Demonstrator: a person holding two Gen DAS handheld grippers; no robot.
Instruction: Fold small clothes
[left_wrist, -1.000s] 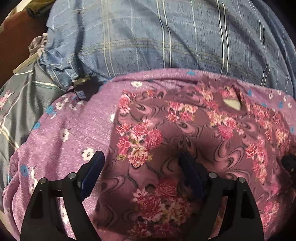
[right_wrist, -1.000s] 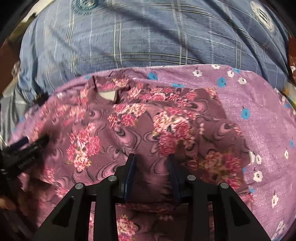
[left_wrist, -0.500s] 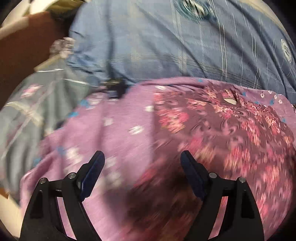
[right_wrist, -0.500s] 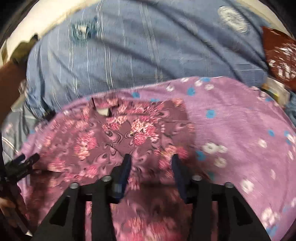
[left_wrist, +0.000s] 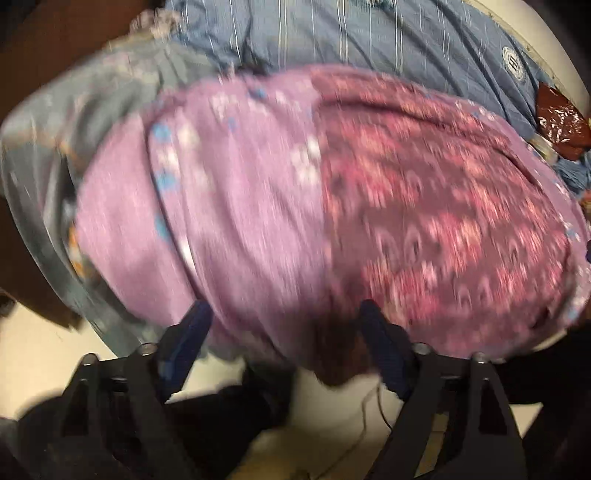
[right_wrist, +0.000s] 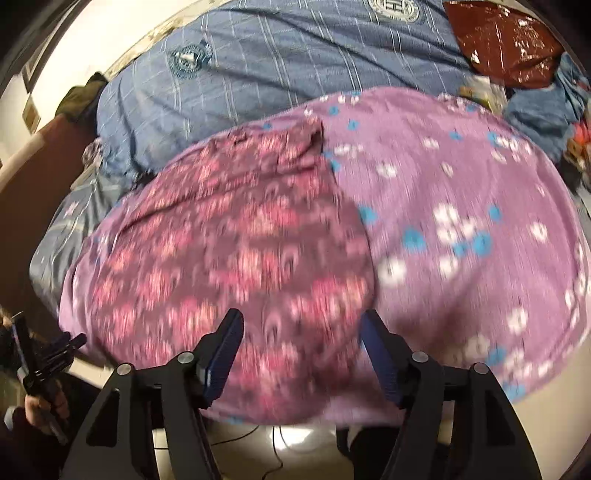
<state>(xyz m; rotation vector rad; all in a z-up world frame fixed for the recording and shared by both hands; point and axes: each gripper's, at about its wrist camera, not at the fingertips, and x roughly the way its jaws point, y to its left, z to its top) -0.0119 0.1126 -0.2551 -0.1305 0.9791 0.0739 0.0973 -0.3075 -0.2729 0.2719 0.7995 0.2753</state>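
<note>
A small dark purple garment with pink flowers (left_wrist: 436, 221) lies folded on a light purple cloth with white and blue flowers (left_wrist: 236, 206). The views are motion-blurred. My left gripper (left_wrist: 284, 332) is open and empty at the near edge of the cloth, by the garment's left side. My right gripper (right_wrist: 301, 339) is open and empty above the garment's (right_wrist: 229, 251) near edge. The light purple cloth (right_wrist: 461, 221) spreads to its right. The left gripper also shows at the far left of the right wrist view (right_wrist: 40, 362).
A blue checked bedsheet (right_wrist: 295, 62) covers the bed behind the cloth. A dark red shiny bag (right_wrist: 506, 40) lies at the back right. Grey striped fabric (left_wrist: 66, 122) lies at the left. Pale floor with a cable (right_wrist: 269, 454) is below the bed edge.
Both grippers have pulled back toward the near edge of the bed, away from the garment. The right gripper's jaws have opened wider. The garment stays on the cloth.
</note>
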